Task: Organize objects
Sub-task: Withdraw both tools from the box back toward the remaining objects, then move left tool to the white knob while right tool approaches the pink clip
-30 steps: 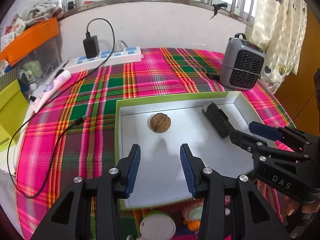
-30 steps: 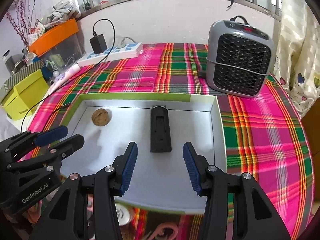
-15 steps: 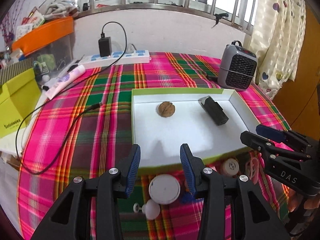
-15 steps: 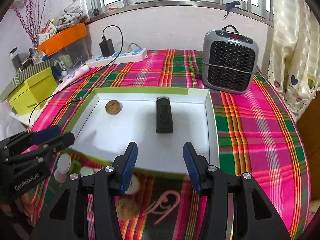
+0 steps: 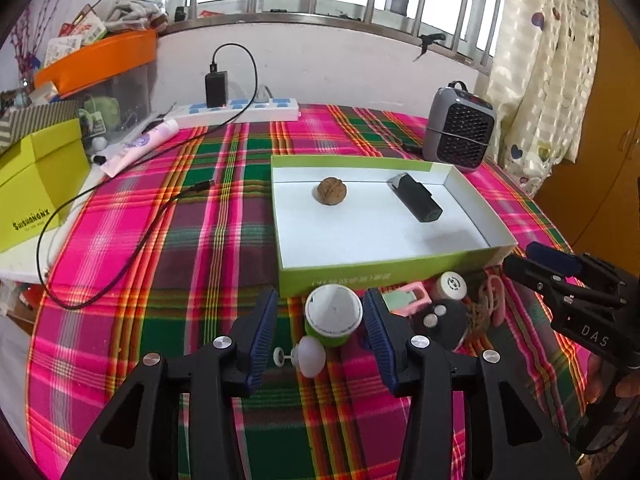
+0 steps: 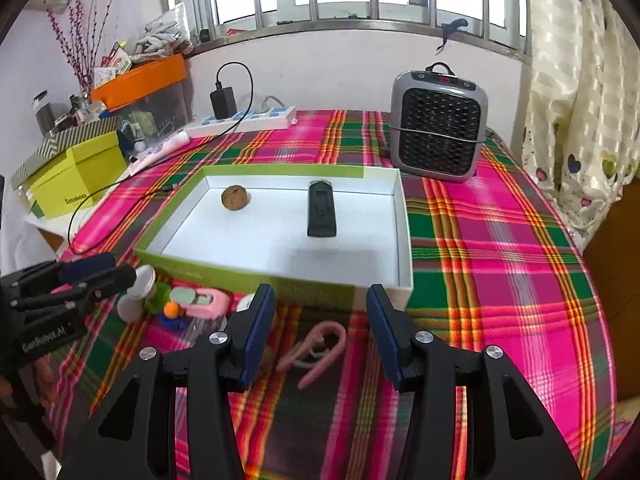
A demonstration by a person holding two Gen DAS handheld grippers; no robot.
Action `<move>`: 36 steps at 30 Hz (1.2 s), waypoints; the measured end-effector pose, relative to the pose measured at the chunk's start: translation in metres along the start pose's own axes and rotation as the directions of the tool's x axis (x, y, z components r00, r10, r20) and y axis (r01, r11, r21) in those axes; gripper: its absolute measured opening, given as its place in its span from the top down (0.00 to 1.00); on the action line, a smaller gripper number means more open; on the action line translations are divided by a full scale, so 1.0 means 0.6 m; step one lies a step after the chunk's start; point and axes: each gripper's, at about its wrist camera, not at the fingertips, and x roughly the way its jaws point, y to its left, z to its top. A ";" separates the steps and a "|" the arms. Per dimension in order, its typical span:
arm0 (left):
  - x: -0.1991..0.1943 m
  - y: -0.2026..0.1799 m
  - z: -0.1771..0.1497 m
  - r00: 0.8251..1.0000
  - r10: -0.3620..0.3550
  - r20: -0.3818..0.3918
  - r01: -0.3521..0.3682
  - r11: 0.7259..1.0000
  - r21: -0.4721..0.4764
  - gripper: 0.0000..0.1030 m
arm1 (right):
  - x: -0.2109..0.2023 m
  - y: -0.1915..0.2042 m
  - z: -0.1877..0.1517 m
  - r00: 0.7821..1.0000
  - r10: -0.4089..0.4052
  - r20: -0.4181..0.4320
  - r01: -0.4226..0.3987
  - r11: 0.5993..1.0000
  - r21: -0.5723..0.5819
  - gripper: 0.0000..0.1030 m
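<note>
Withdrawing from over the box, both tongs now hang above the clutter in front of it; a second ago we saw them over its white floor. We find the left tongs (image 5: 320, 338) with jaws opening, apart and empty, a white-lidded green jar (image 5: 333, 316) on the surface between them, untouched. The right tongs (image 6: 320, 332) stand apart and empty over a pink clip (image 6: 316, 350).

We judge the last drop done and the next pick beginning.

Count, in the box (image 5: 384, 270): one walnut (image 5: 332, 190), one black case (image 5: 416, 198).

Still out, near its front wall: one jar, one white knob (image 5: 308, 356), one small white-capped bottle (image 5: 451, 286), one pink-framed piece (image 5: 408, 298), one black round item (image 5: 442, 322), one clip. The heap partly hides itself, so we cannot certify the total.
</note>
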 end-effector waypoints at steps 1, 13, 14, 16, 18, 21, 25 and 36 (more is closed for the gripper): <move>-0.001 0.000 -0.005 1.000 -0.008 0.001 0.008 1.000 -0.001 0.57 | -0.002 0.000 -0.004 1.000 -0.001 0.000 0.001 1.000 -0.003 0.52; 0.007 0.008 -0.044 1.000 -0.019 -0.024 0.019 1.000 -0.011 0.57 | -0.013 -0.024 -0.045 1.000 0.009 -0.010 -0.009 0.999 0.049 0.52; 0.008 0.010 -0.046 0.999 -0.018 -0.028 0.018 1.000 -0.011 0.57 | -0.014 -0.026 -0.049 1.000 0.009 -0.011 -0.008 0.999 0.054 0.52; 0.010 0.012 -0.050 0.999 -0.010 -0.031 0.010 1.000 -0.011 0.57 | -0.014 -0.031 -0.054 1.000 0.011 -0.016 -0.010 0.998 0.060 0.52; 0.014 0.015 -0.052 0.999 -0.008 -0.039 0.008 1.000 -0.016 0.57 | -0.012 -0.036 -0.058 1.000 0.009 -0.022 -0.008 0.998 0.067 0.51; 0.017 0.016 -0.055 0.999 -0.003 -0.045 0.003 1.000 -0.013 0.57 | -0.009 -0.042 -0.063 0.999 0.010 -0.031 -0.007 0.997 0.077 0.50; 0.027 0.017 -0.056 0.998 0.002 -0.066 -0.003 1.000 -0.018 0.57 | -0.006 -0.047 -0.066 0.999 0.008 -0.043 -0.004 0.996 0.088 0.50; 0.032 0.020 -0.053 0.997 0.004 -0.076 -0.006 1.000 -0.025 0.57 | 0.017 -0.023 -0.045 0.997 0.044 -0.065 -0.039 0.995 0.089 0.50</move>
